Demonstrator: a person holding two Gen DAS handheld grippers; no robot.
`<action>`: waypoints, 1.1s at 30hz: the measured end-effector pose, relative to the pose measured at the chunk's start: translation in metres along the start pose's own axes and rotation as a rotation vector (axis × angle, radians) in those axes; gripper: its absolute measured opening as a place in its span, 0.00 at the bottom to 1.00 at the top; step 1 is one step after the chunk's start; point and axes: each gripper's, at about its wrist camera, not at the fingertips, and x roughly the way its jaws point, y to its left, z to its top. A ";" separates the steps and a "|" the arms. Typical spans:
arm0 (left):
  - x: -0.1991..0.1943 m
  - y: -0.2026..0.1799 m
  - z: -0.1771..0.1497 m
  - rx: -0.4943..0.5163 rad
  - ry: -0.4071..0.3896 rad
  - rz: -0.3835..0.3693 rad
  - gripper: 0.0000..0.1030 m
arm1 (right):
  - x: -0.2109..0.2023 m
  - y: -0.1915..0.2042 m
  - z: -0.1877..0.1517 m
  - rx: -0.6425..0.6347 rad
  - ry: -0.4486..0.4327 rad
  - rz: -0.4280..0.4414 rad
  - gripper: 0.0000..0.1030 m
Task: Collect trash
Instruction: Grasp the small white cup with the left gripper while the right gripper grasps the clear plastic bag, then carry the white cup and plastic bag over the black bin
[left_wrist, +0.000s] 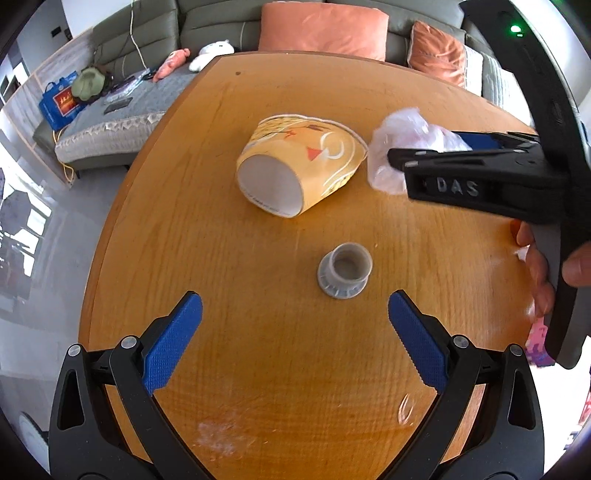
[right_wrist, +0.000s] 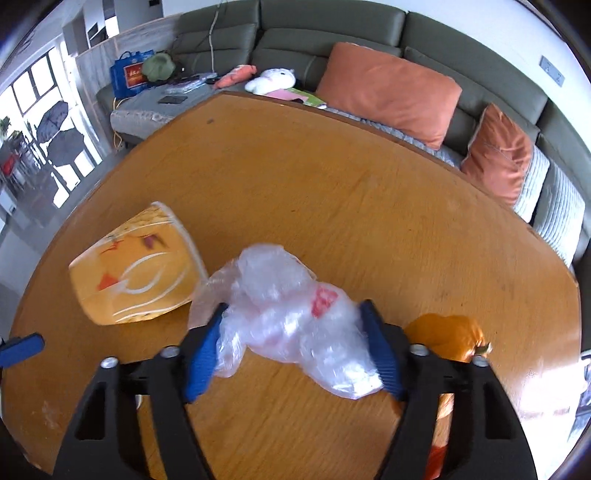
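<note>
Left wrist view: the left tongs are gaping wide, pitching steeply down over the small grey plastic spool on the round wooden worktop.

Right wrist view: the right tongs are straddling the crumpled clear plastic bag, pads touching it, at three o'clock of the tipped yellow paper cup; squeezing at mid-bundle should be securing it.

The bench is showing smooth, grained wood with a soft sheen. The paper cup is looking glossy and printed. The plastic bag is lying crinkled and translucent. The tongs' pads are showing knurled blue rubber on matt black plastic.
</note>
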 end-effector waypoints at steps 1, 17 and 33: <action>0.000 -0.001 0.001 -0.005 -0.002 -0.005 0.94 | -0.001 -0.004 0.001 0.017 0.002 0.007 0.58; 0.020 -0.030 0.007 -0.002 -0.074 0.002 0.33 | -0.069 -0.046 -0.016 0.178 -0.165 0.066 0.54; -0.016 -0.020 -0.003 0.004 -0.133 -0.065 0.32 | -0.096 -0.028 -0.027 0.211 -0.187 0.054 0.54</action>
